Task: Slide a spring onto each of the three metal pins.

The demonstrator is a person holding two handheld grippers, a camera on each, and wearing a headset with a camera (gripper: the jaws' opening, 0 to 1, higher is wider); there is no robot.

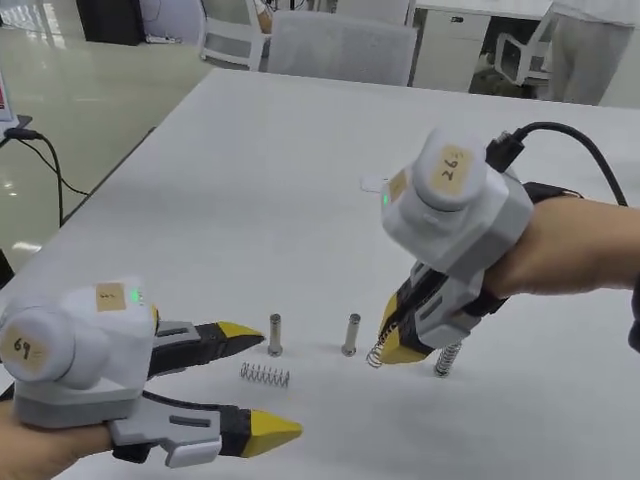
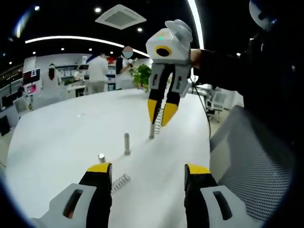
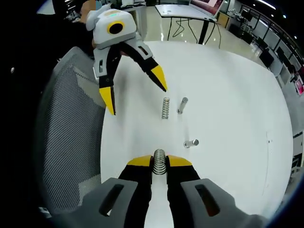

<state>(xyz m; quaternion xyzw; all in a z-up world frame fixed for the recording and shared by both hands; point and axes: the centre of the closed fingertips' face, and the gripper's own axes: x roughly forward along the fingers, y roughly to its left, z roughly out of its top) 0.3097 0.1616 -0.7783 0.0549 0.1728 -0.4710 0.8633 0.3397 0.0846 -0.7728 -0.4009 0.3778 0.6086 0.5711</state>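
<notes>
So, R gripper (image 1: 395, 345) is clamped on a spring (image 3: 160, 160), gripped between the yellow tips, low over the white table (image 1: 250, 180) and just beside the middle pin (image 1: 351, 334) on its R side. L gripper (image 1: 265, 385) has jaws wide w/ nothing in them. The left pin (image 1: 274, 335) stands bare near its upper tip, and a loose spring (image 1: 264, 375) lies flat on the table between the tips. A third spring (image 1: 447, 358) stands upright on the far side of the R gripper. It's prob. already on its pin, but the gripper hides part of it, so not sure.

Step in hand, as I read it: thread the held spring onto the middle pin. To do it well:
- Turn the spring upright so its bore lines up w/ the pin axis.
- Centre the open end over the pin head, then lower straight down.
- Don't squeeze harder, since the coil may deform or pop out.
- Let go only once several coils are down the shaft.
- Avoid side nudges. Can't tell if the pins are fixed, so the L gripper could steady the base.
</notes>
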